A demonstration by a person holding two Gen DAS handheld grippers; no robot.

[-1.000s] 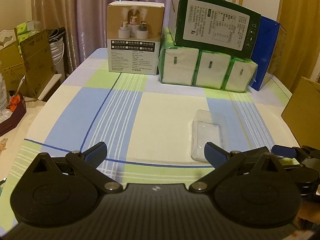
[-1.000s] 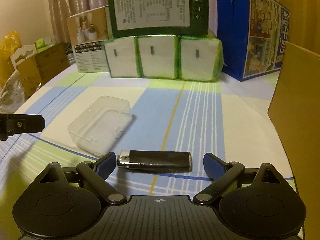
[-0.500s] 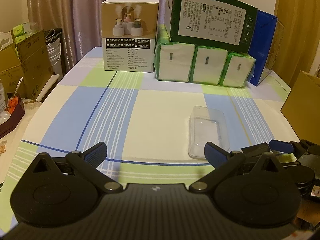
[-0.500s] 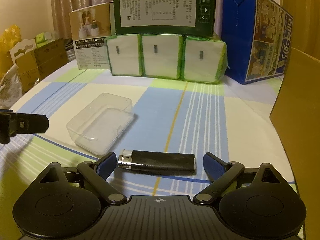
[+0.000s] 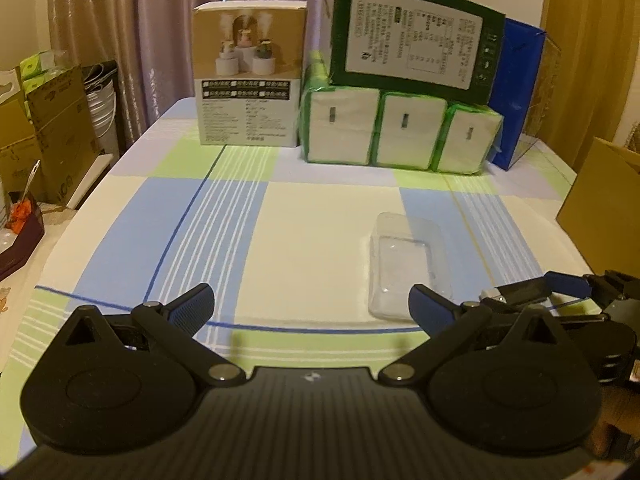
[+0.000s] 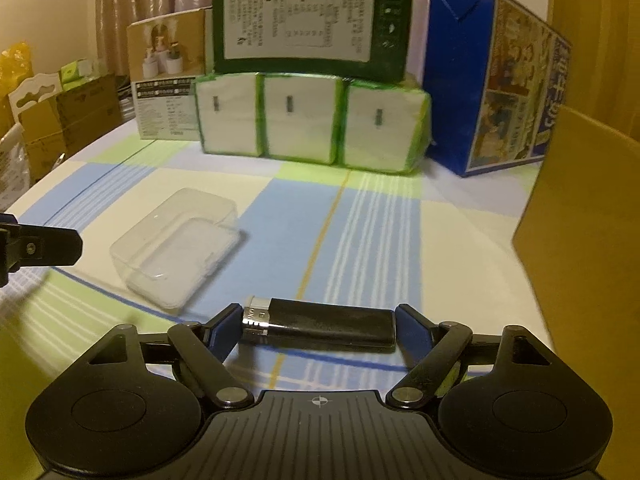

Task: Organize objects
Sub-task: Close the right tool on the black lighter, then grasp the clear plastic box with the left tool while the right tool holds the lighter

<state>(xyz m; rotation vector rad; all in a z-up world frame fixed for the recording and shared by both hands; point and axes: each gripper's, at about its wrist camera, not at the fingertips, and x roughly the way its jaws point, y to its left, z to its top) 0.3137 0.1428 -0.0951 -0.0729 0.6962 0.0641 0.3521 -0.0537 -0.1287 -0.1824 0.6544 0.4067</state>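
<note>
My right tongs (image 6: 318, 326) had closed endwise onto the black lighter (image 6: 320, 322). My left tongs (image 5: 310, 306) stood spread, the clear box (image 5: 408, 258) just ahead-right.

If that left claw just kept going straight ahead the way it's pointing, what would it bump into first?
Probably nothing for a good stretch: ahead of the left gripper lies bare tablecloth. The clear plastic box sits off to its right. Farther on it would likely meet the green-wrapped tissue packs, though depth is hard to judge.
</note>
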